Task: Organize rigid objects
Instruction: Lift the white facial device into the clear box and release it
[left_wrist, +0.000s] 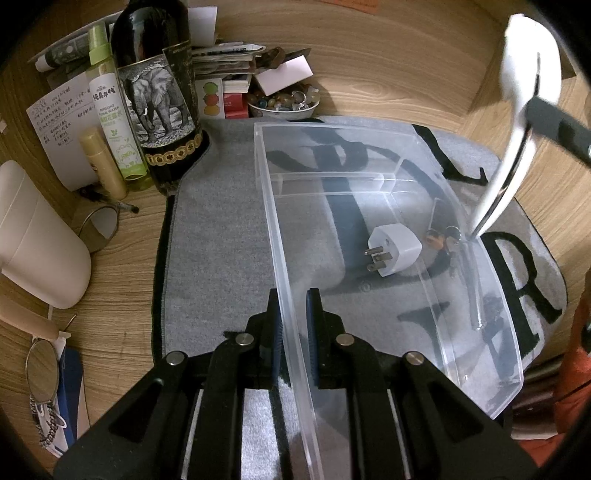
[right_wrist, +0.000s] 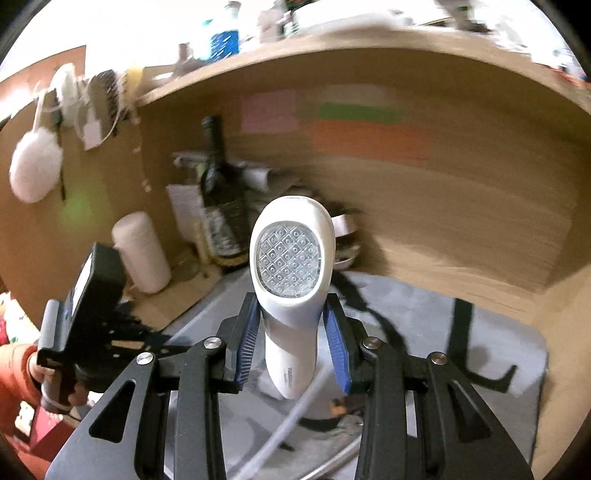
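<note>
Step in hand: the right gripper (right_wrist: 291, 345) carries a white handheld device (right_wrist: 290, 280), seemingly a fabric shaver with a round clear grille, lifted above the clear plastic organizer bin (left_wrist: 369, 155); I judge this the transfer stage of putting it away.
Right tongs: pinching the device's narrow handle between the blue pads (right_wrist: 248, 341), head pointing forward and up.
Left tongs: the left gripper (left_wrist: 293, 328) is pressed together on the bin's near side wall, one finger either side of the thin plastic, steadying it on the grey mat (left_wrist: 221, 229).
Task's thing, place: in the left wrist view the device hangs over the bin's far right corner, its lower tip just at the rim; whether it touches the rim I cannot tell.
Already in the bin: a white plug adapter (left_wrist: 393, 254) and a small bunch of keys (left_wrist: 447, 240), lying near each other in the large compartment.
Next move calls for: lowering the device into free floor space clear of adapter and keys, probably tilted to lie flat, while the left grip keeps the light bin from sliding.
Hidden or unclear: the right wrist view is motion-blurred; a white cord (right_wrist: 295, 413) runs below the handle, its end cut off. The device's brand print is too small to read. The right gripper shows in the left view only as a dark bar (left_wrist: 557, 125).
</note>
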